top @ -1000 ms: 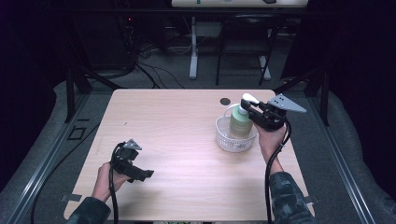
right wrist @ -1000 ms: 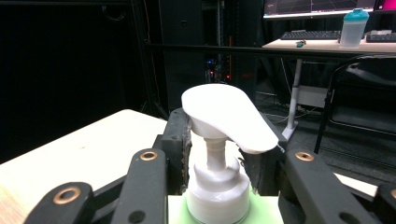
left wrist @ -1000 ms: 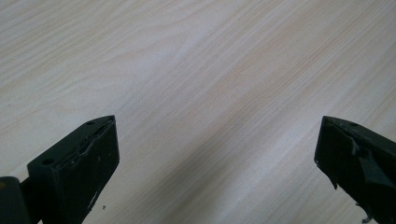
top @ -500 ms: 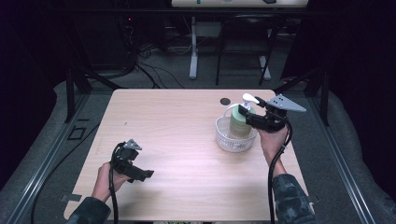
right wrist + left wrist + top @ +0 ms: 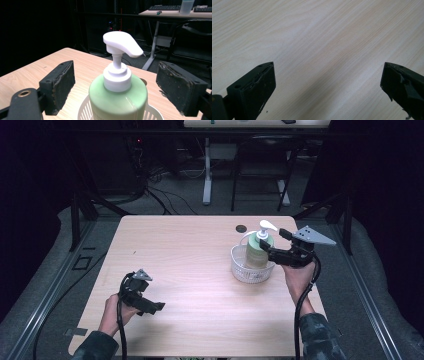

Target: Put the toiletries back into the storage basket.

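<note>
While standing upright in white round plastic mesh basket [image 5: 251, 268] on pale wooden desk [image 5: 190, 265], green pump-top soap bottle [image 5: 118, 98]; right tool [image 5: 117, 85] spread astride (ungripped), left tool [image 5: 327, 90] spread, idle.

Pale green bottle [image 5: 117, 100], white pump [image 5: 122, 45]; white slotted basket [image 5: 245, 270]; light wood-grain table [image 5: 190, 250]; black fingers [image 5: 58, 82].

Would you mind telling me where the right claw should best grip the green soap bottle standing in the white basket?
Probably the bottle's round shoulder, above the basket rim, coming level from the right side, where the open right claw already straddles it. The thin pump neck looks too slim for a firm hold.
</note>
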Tool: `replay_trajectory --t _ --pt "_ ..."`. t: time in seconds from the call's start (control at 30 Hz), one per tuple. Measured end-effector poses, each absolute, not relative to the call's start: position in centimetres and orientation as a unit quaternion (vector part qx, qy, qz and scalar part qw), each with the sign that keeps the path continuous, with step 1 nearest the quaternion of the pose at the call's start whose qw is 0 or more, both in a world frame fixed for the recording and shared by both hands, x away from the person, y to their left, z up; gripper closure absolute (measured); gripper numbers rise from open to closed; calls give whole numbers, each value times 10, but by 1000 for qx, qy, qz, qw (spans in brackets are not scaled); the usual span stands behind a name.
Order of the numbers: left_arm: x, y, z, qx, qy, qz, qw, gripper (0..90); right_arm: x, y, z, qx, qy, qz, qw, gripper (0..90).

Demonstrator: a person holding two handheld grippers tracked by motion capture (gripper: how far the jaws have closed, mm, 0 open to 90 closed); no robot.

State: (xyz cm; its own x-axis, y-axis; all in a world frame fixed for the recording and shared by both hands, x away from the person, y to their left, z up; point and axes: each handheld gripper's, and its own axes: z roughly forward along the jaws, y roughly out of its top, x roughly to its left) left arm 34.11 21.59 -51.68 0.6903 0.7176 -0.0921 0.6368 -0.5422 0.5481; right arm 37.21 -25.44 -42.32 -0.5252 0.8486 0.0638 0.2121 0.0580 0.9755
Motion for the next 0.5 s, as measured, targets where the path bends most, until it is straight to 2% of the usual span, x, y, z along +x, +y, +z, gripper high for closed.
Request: replay_trajectory --t 0.5 --pt "341 214 -517 876 385 71 280 0 323 -278 -428 404 666 558 285 119"
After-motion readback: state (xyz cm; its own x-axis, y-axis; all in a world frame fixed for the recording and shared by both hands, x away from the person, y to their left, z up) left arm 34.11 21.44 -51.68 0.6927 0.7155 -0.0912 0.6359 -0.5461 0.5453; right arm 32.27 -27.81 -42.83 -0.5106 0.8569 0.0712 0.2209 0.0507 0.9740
